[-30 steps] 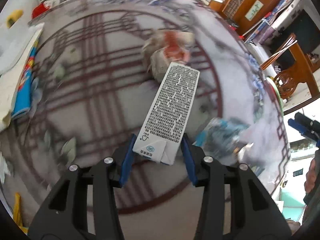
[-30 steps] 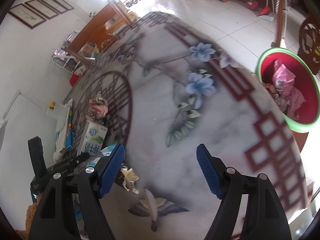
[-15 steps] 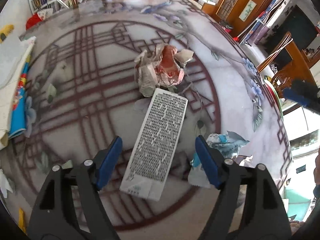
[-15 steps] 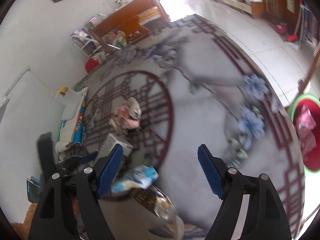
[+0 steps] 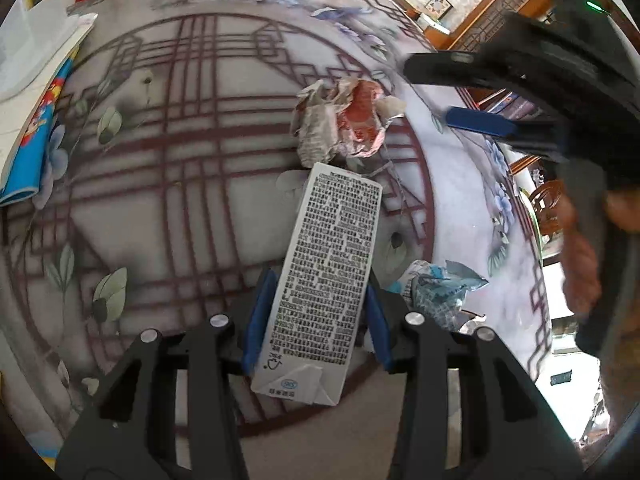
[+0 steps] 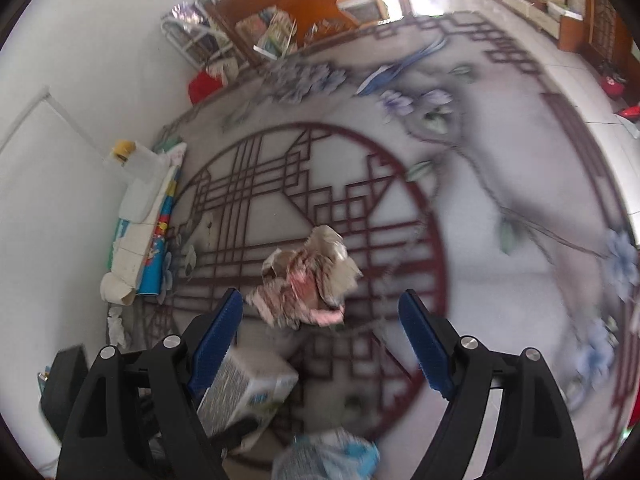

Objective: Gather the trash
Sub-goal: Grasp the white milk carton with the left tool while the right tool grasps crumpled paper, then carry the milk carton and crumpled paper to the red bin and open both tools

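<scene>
A white milk carton point(image 5: 328, 272) with black print lies on the patterned round table point(image 5: 160, 140). My left gripper point(image 5: 316, 320) is shut on its near end, blue pads against both sides. A crumpled newspaper wad point(image 5: 344, 124) lies just beyond the carton. A crumpled blue-white wrapper point(image 5: 436, 288) lies to the carton's right. My right gripper point(image 6: 320, 340) is open, hovering just in front of the newspaper wad point(image 6: 308, 280); it also shows in the left wrist view point(image 5: 500, 92) at upper right. The carton point(image 6: 244, 392) and wrapper point(image 6: 328, 456) show low in the right wrist view.
A stack of papers and a blue booklet point(image 5: 36, 120) lies at the table's left edge, with a white container point(image 6: 136, 184) beside it. A shelf with books point(image 6: 272, 32) stands beyond the table. A wooden chair point(image 5: 548, 204) stands to the right.
My left gripper let go of the carton, then shut on it again. My right gripper swung left from the table's flower edge to hover over the newspaper wad.
</scene>
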Available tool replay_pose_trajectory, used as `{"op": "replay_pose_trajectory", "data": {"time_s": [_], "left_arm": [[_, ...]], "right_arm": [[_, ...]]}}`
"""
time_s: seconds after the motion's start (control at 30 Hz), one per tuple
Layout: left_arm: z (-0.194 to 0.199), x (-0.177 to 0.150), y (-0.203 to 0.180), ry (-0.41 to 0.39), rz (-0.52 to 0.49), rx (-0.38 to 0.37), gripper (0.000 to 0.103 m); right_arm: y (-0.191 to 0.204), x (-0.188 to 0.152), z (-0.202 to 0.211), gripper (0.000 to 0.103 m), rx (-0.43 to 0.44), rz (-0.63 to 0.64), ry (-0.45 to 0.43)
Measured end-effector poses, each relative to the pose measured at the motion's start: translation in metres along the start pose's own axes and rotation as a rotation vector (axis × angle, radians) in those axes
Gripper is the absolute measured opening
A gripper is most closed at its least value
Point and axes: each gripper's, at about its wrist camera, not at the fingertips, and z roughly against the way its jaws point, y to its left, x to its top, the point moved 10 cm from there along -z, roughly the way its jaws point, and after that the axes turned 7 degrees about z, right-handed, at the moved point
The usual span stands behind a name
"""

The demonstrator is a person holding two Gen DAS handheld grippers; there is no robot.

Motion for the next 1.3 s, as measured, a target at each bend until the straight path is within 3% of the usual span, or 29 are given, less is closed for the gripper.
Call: {"op": "replay_pose_trajectory", "data": {"time_s": [0.2, 0.23, 0.27, 0.33, 0.43, 0.7, 0.97, 1.3], "left_arm": [[0.002, 0.002, 0.015, -0.01, 0.038, 0.008, 0.043], [0.002, 0.003, 0.016, -0.011, 0.042, 0.01, 0.044], [0.001, 0.003, 0.018, -0.012, 0.047, 0.014, 0.045], [0.0, 0.003, 0.021, -0.01, 0.055, 0.018, 0.048], [0.001, 0.003, 0.022, -0.011, 0.054, 0.021, 0.048], [0.008, -0.004, 0.017, -0.016, 0.028, 0.017, 0.048], [0.006, -0.011, 0.006, -0.011, -0.007, 0.015, 0.048], [-0.002, -0.015, -0.003, -0.003, -0.033, 0.034, 0.048]], "right_arm": [[0.012, 0.003, -0.045, 0.077, -0.002, 0.05, 0.077], [0.014, 0.001, -0.05, 0.072, -0.004, 0.062, 0.088], [0.015, -0.001, -0.054, 0.057, -0.007, 0.076, 0.1], [0.015, -0.005, -0.058, 0.037, -0.001, 0.083, 0.113], [0.012, 0.0, -0.047, 0.028, 0.001, 0.071, 0.078], [-0.002, -0.007, 0.011, 0.028, -0.011, 0.068, -0.009], [-0.013, -0.052, 0.072, 0.028, -0.055, 0.049, -0.078], [-0.036, -0.104, 0.104, 0.028, -0.068, -0.099, -0.12]]}}
